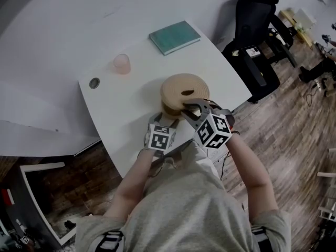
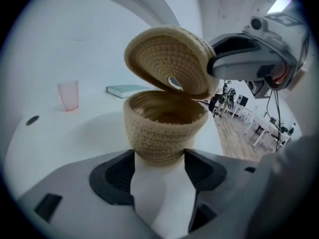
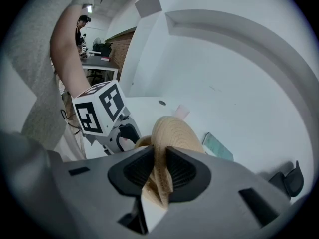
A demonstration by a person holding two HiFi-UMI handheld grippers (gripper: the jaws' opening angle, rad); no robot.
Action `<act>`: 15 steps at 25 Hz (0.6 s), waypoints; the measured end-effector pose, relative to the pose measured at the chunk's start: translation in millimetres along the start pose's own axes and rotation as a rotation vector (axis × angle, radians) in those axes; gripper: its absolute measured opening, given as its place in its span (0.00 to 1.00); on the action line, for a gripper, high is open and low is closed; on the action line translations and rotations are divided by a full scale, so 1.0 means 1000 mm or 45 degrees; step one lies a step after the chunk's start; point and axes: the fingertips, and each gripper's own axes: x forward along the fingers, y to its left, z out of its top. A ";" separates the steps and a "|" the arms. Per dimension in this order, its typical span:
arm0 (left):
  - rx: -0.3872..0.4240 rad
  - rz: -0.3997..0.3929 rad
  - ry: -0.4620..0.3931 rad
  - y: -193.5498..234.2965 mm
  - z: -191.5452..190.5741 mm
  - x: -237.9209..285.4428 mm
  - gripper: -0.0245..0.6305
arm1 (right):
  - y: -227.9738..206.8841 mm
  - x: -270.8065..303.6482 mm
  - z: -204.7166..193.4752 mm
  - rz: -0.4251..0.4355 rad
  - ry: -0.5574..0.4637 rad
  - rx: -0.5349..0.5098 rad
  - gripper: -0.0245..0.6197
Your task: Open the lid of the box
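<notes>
A woven straw box [image 2: 164, 123] stands near the front edge of the white table [image 1: 121, 119]. My left gripper [image 2: 159, 158] is shut on its lower part, with one pad against each side. The round woven lid [image 2: 169, 59] hangs tilted above the box's open mouth, its underside facing the left gripper view. My right gripper [image 3: 159, 168] is shut on the lid's rim [image 3: 164, 148], which is pinched edge-on between the pads. In the head view the lid [image 1: 184, 88] hides most of the box, with the right gripper [image 1: 191, 107] at its near edge and the left gripper [image 1: 163, 121] just beside it.
A pink cup [image 1: 122, 63] and a teal book [image 1: 174, 37] sit farther back on the table. A round cable hole [image 1: 94, 83] is near the left corner. A black office chair [image 1: 254, 30] stands to the table's right on the wood floor.
</notes>
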 end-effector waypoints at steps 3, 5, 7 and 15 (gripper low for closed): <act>-0.003 0.002 -0.003 0.000 0.000 0.000 0.47 | -0.008 -0.004 0.003 -0.020 -0.028 0.060 0.17; -0.005 0.003 -0.004 0.000 0.000 0.000 0.47 | -0.013 -0.006 0.005 -0.039 -0.047 0.092 0.16; -0.008 0.004 -0.004 0.001 -0.001 0.000 0.47 | -0.017 -0.008 0.006 -0.056 -0.064 0.120 0.16; -0.006 0.017 -0.009 0.001 -0.001 -0.001 0.47 | -0.041 -0.020 0.007 -0.132 -0.141 0.294 0.16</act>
